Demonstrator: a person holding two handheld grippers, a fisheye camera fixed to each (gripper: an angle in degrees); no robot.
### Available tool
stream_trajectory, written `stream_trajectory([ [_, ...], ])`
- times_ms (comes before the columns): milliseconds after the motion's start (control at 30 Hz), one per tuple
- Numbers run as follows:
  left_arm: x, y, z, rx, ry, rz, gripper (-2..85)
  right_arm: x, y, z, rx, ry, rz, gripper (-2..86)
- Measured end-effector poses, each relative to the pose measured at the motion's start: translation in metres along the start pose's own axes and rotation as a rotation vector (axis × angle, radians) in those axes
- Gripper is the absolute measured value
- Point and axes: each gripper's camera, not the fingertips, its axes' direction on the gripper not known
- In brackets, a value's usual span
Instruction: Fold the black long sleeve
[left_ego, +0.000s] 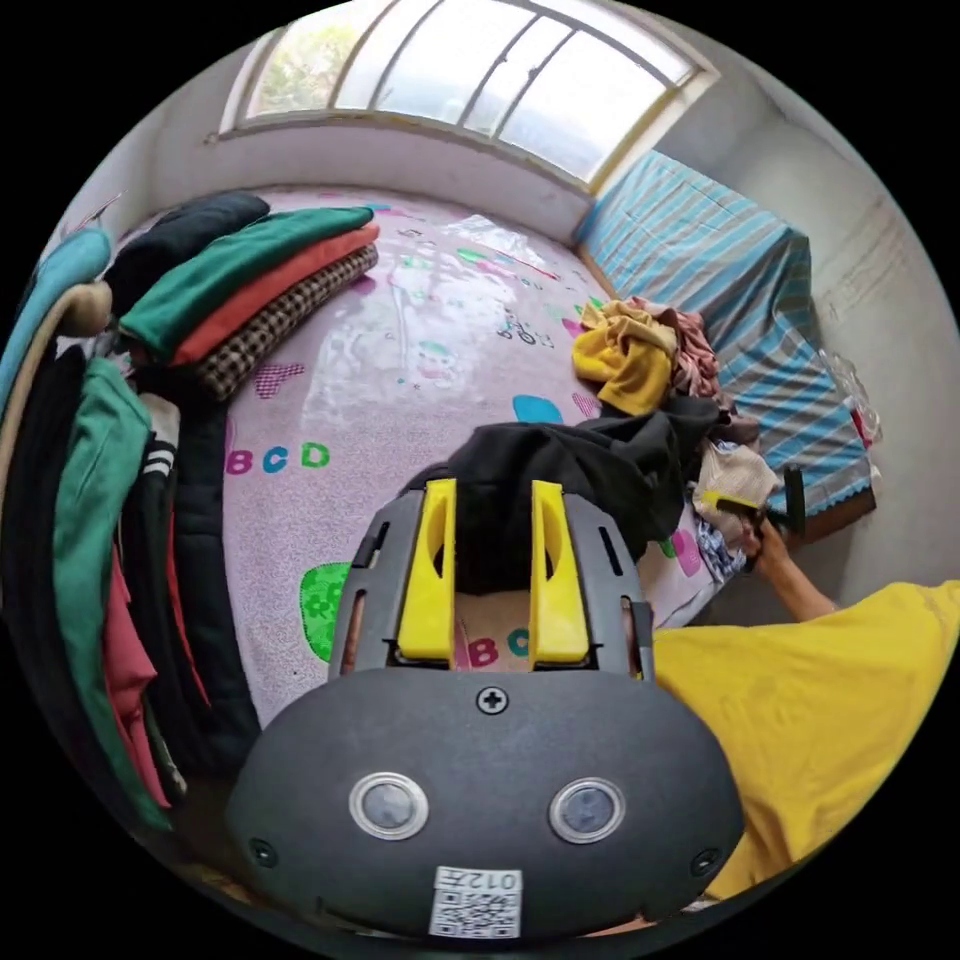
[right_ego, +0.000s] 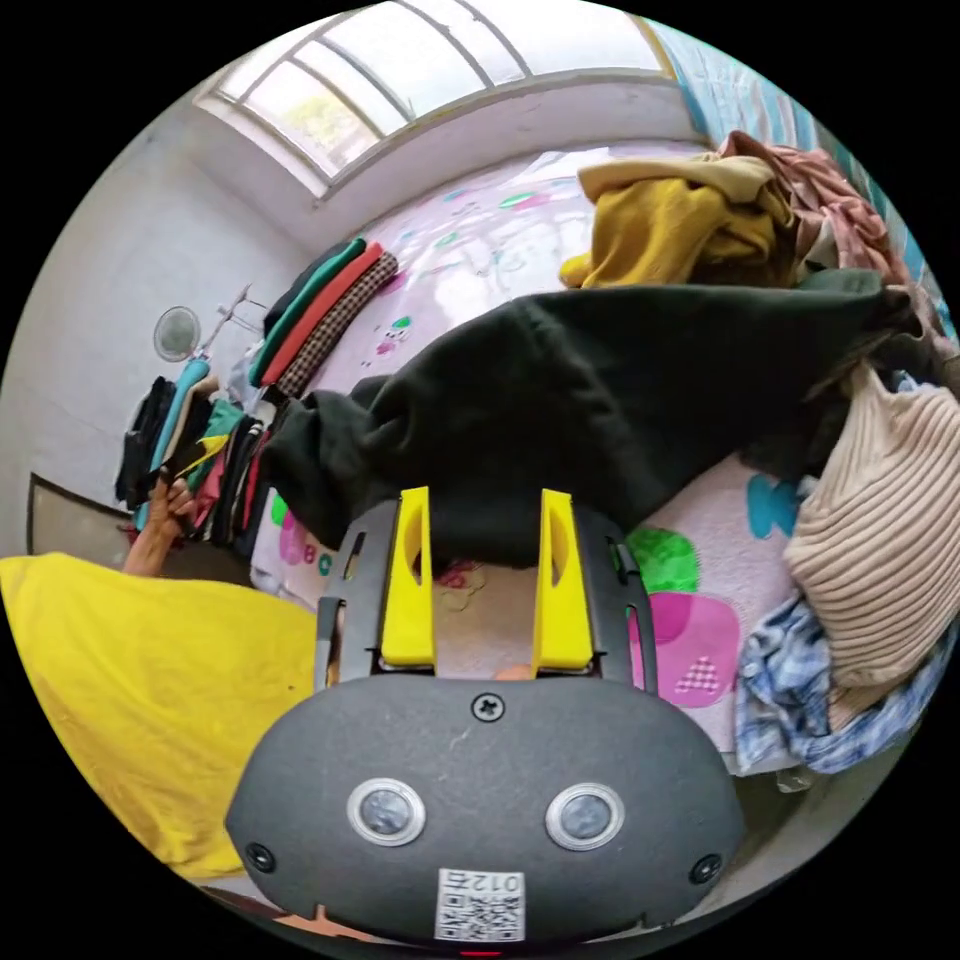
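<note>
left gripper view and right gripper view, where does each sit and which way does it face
Left gripper view: rides behind the left gripper, facing the black long sleeve and window; yellow sleeve at right.
Right gripper view: behind the right gripper, facing the same garment; yellow sleeve at left.
Shared: the garment, play mat, folded stack, unfolded pile.

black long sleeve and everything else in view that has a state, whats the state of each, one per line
black long sleeve: unfolded, bunched, draped off the clothes pile
left tool: jaws apart, garment edge between them
right tool: jaws apart at the garment hem
folded stack: neatly folded
loose clothes pile: crumpled, unfolded
</note>
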Motion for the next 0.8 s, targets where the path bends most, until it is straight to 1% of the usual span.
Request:
stream_trajectory([
  [33,0.001,-0.002,0.009,-0.075,0.002,0.026,13.6,0.006,-0.018,0.002,-0.013,0.045,-0.016,17.1],
  [100,0.000,-0.002,0.024,-0.163,-0.005,0.026,15.0,0.014,-0.043,0.009,-0.037,0.083,-0.045,18.2],
  [133,-0.002,-0.001,0.034,-0.217,0.036,0.010,15.4,0.017,-0.058,0.016,-0.066,0.102,-0.066,18.7],
  [200,0.001,0.003,0.044,-0.257,0.072,0.004,15.3,0.021,-0.077,0.031,-0.132,0.120,-0.093,18.7],
  [267,0.009,0.006,0.052,-0.288,-0.014,0.029,13.6,0.023,-0.089,0.047,-0.198,0.121,-0.108,16.9],
  [333,0.015,0.011,0.057,-0.318,-0.171,0.017,8.7,0.027,-0.094,0.060,-0.247,0.101,-0.076,8.1],
  [367,0.016,0.012,0.057,-0.322,-0.196,0.017,7.2,0.029,-0.094,0.060,-0.250,0.107,-0.058,6.7],
  [400,0.016,0.015,0.053,-0.318,-0.194,0.011,4.4,0.030,-0.093,0.058,-0.249,0.090,-0.050,3.8],
  [467,0.010,0.021,0.040,-0.294,-0.148,-0.042,2.4,0.032,-0.087,0.044,-0.206,0.018,-0.046,2.6],
  [533,-0.010,0.032,0.014,-0.235,-0.028,-0.149,1.1,0.044,-0.079,0.006,-0.088,-0.125,0.001,1.9],
  [567,-0.016,0.034,0.005,-0.211,0.005,-0.173,0.9,0.048,-0.077,-0.007,-0.046,-0.176,0.018,1.8],
  [633,-0.034,0.039,-0.042,-0.070,0.127,-0.231,0.4,0.069,-0.067,-0.067,0.169,-0.396,0.089,1.4],
  [667,-0.037,0.039,-0.056,-0.026,0.153,-0.233,0.3,0.073,-0.065,-0.082,0.221,-0.443,0.098,1.4],
  [700,-0.039,0.037,-0.085,0.059,0.195,-0.222,0.1,0.074,-0.063,-0.109,0.294,-0.498,0.093,1.3],
  [733,-0.037,0.033,-0.116,0.143,0.222,-0.195,0.1,0.071,-0.062,-0.136,0.362,-0.518,0.078,1.2],
  [767,-0.035,0.031,-0.133,0.191,0.232,-0.176,0.0,0.068,-0.061,-0.150,0.397,-0.535,0.068,1.2],
  [800,-0.029,0.027,-0.168,0.295,0.253,-0.133,0.0,0.062,-0.060,-0.177,0.467,-0.584,0.040,1.1],
])
